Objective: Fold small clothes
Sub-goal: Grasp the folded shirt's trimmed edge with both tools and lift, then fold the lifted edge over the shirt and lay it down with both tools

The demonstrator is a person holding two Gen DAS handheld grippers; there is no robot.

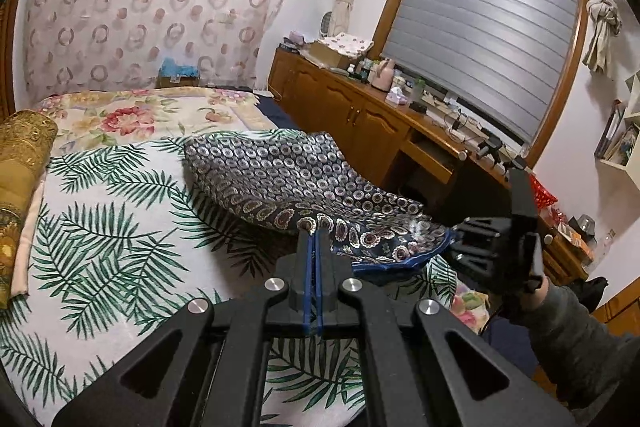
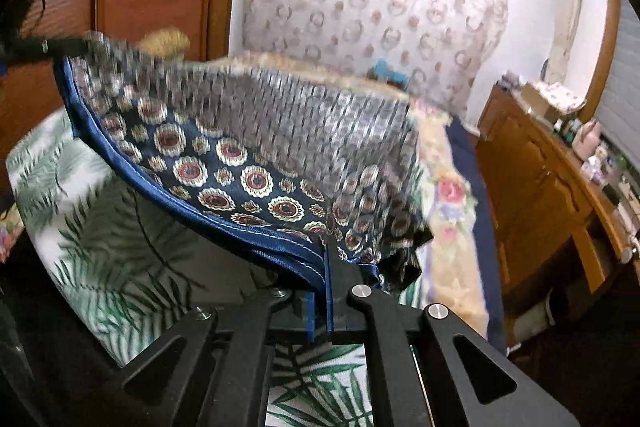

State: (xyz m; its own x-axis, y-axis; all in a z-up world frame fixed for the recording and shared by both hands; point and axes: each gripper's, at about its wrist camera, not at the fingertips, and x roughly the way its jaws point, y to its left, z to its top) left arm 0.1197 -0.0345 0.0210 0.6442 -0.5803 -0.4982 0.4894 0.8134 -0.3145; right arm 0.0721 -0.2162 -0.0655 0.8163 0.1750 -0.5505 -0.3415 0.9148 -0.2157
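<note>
Left gripper [image 1: 313, 239]: matte black frame, two long link arms with triangular cut-outs, four round silver screws at the pivots, narrow black fingers lined with blue pads [image 1: 310, 267]. Right gripper [image 2: 326, 247]: same build, black links, triangular cut-outs, silver screws, blue pads [image 2: 329, 291] on black fingers. From the left wrist view its body is a blocky black housing with ribbed slots and an upright black handle. Sleeve [image 1: 572, 331] behind it is dark grey, knit-looking.

Even indoor lighting, moderate brightness; heavy fisheye bending with dark corners; right wrist view motion-blurred, left sharp.
</note>
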